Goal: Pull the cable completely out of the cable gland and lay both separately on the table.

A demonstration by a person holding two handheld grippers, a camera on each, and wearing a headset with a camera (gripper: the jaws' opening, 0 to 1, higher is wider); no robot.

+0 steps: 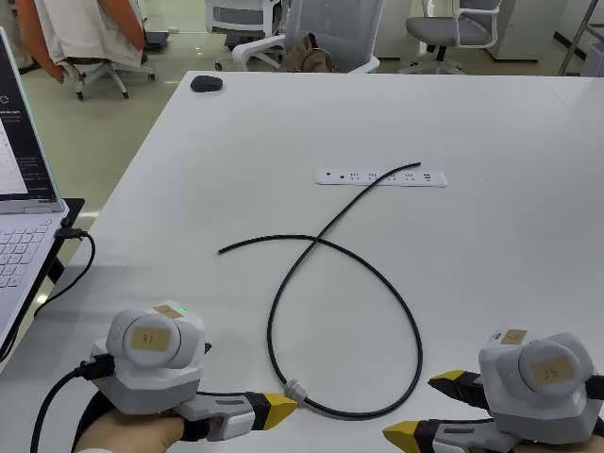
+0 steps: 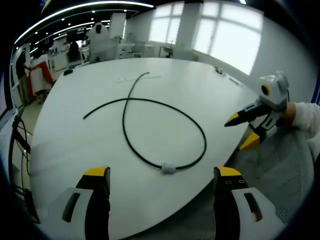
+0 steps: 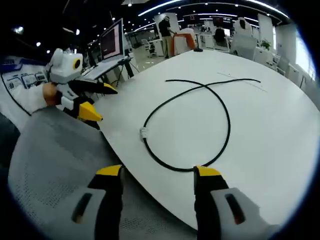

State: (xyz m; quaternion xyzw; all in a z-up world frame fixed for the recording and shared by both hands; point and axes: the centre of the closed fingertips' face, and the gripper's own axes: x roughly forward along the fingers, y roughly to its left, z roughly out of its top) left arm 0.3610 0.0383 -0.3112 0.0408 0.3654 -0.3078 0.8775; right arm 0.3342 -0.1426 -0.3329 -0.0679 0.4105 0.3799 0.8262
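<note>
At the near edge of the white surface (image 1: 491, 236), the left hand-held gripper (image 1: 274, 412) and the right hand-held gripper (image 1: 420, 408) hover with jaws spread wide, neither holding anything. In the left gripper view the yellow-tipped jaws stand well apart, and the small pale-grey cable gland (image 1: 294, 389) lies on the surface just ahead of them. In the head view the left tip looks just beside the gland; whether they touch cannot be told.

The gland sits threaded on the black cable (image 1: 415, 321), at the near-left bend of a large loop. Its long axis follows the cable there, slanting from near right toward far left. The right hand-held gripper is off the near-right side of the loop, apart from it.

The cable lies flat and crosses itself once on the far side of the loop. Past the crossing, one free end points left along the surface. The other runs away to the far right and ends lying across a white power strip (image 1: 381, 177).

A laptop (image 1: 19, 236) stands at the left edge. Farther off a dark mouse (image 1: 206, 83) rests near the far-left corner, with office chairs (image 1: 330, 33) beyond.
</note>
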